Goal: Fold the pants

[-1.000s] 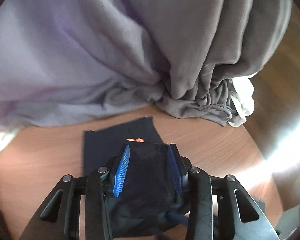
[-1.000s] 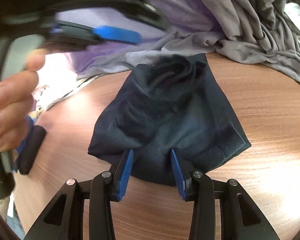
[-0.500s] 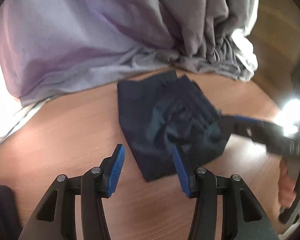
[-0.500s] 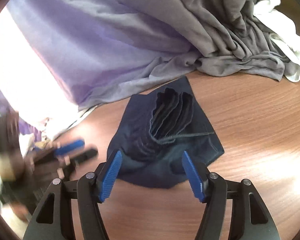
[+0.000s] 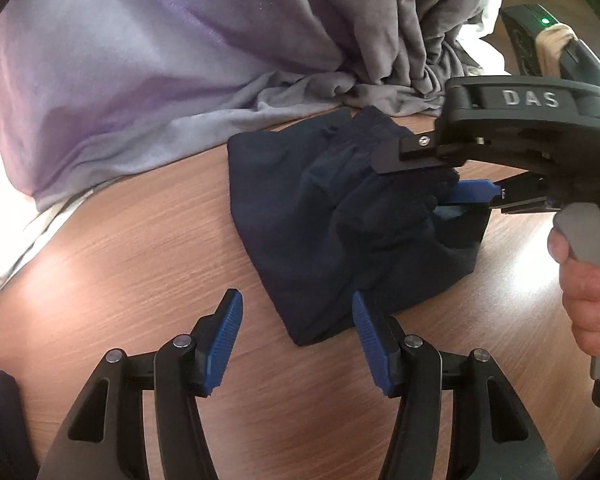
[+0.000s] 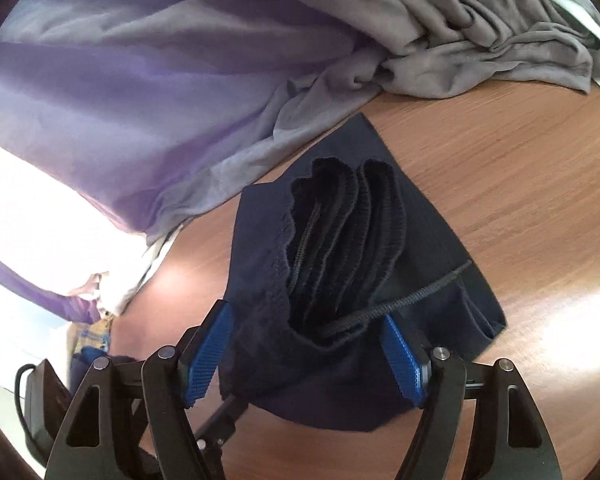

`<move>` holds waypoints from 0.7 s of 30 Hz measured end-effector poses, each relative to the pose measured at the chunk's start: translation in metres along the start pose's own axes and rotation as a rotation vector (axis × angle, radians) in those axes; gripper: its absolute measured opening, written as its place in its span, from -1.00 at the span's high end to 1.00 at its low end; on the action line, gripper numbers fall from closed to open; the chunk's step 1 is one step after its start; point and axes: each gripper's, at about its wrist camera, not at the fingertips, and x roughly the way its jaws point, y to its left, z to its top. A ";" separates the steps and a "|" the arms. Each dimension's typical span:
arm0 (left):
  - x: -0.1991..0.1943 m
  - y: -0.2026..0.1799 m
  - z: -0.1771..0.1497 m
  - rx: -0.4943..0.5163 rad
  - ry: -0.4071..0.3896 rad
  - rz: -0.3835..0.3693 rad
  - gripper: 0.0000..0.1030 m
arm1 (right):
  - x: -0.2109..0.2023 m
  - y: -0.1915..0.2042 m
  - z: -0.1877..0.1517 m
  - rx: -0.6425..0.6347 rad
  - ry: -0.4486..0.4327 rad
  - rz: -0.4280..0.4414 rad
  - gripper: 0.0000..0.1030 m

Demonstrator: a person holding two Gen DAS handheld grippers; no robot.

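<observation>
Ahead of the open left gripper (image 5: 296,340), which had released, the open right gripper (image 6: 308,360) straddled the bunched pants (image 6: 352,272); fold unfinished.

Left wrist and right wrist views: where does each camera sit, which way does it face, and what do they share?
Left wrist: sits on the left gripper, facing the folded navy pants on the wooden table; the open right gripper and the right hand show.
Right wrist: sits on the right gripper, looking over the pants' waistband; its blue pads straddle the fabric.
Shared: pants, table, the purple-grey cloth heap.
</observation>
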 end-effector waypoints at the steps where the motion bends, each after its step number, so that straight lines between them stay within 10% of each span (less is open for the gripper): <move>1: 0.000 0.000 -0.001 0.001 0.001 0.000 -0.09 | 0.002 0.001 0.000 -0.002 0.005 -0.011 -0.44; 5: 0.001 0.001 -0.005 0.005 0.012 0.005 -0.09 | 0.009 0.009 0.003 -0.051 0.015 -0.029 -0.30; 11: 0.003 0.001 -0.007 -0.008 0.015 -0.007 -0.10 | 0.003 0.016 0.010 -0.084 0.007 -0.023 0.52; 17: 0.006 0.001 -0.005 -0.038 -0.018 0.025 -0.09 | -0.021 0.026 0.020 -0.049 -0.046 0.098 0.57; 21: 0.011 0.007 -0.002 -0.082 -0.013 0.019 0.52 | -0.036 0.037 0.023 -0.067 -0.073 0.155 0.59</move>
